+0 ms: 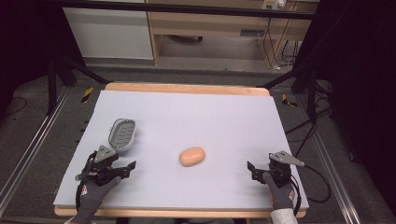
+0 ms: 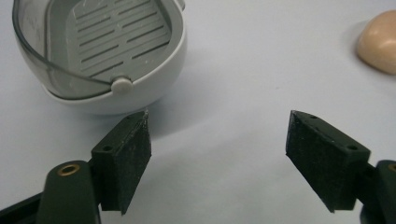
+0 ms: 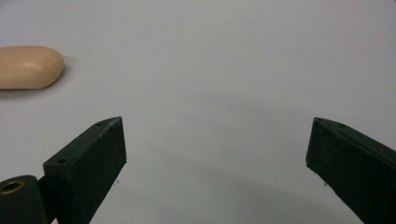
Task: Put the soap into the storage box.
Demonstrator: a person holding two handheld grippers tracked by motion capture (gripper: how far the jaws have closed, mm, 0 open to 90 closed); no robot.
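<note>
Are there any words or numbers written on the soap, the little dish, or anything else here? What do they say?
No words or numbers can be read here.
The soap is plain, with no stamp showing.
The soap dish shows ridges and slots, no lettering.
The gloves have small red marks near the cuff, too small and blurred to read.
Two small things on the far shelf are too small to make out.

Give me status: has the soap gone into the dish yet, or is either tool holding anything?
Nothing looks done. The soap bar lies on the mat mid-table, apart from the soap dish, whose slatted tray is empty. Nothing is in hand: the left tool sits open just short of the dish, and the right tool is open over bare mat. If the aim is soap in the dish, picking up and placing both remain.
</note>
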